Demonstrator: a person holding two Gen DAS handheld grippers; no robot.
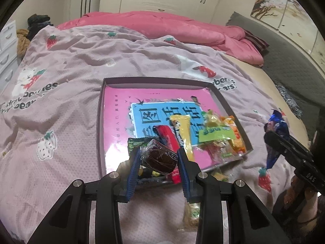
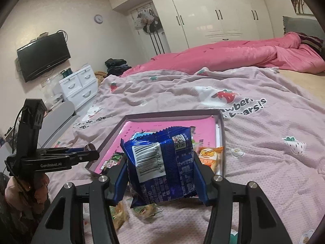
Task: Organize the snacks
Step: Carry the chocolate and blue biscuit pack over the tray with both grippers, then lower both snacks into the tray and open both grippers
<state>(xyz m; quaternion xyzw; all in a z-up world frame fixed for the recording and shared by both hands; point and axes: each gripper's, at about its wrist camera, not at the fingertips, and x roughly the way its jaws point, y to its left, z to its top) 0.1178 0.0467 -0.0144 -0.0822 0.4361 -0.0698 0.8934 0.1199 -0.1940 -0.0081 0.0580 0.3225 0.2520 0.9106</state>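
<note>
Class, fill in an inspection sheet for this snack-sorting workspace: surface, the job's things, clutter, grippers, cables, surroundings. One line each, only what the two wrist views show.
Surface: bed with a lilac strawberry-print quilt; shallow box tray lies on it, lined with a pink book.
Job's things: yellow, red, green and orange snack packs lie in the tray; loose packs lie on the quilt in front of it.
Clutter: pink duvet bunched behind; dark clothes pile.
Grippers: left gripper shut on a dark wrapped sweet; right gripper shut on a blue foil packet, both above the tray's near edge.
Cables: thin cable on the left gripper's mount.
Surroundings: wall TV, white drawers, wardrobes.
</note>
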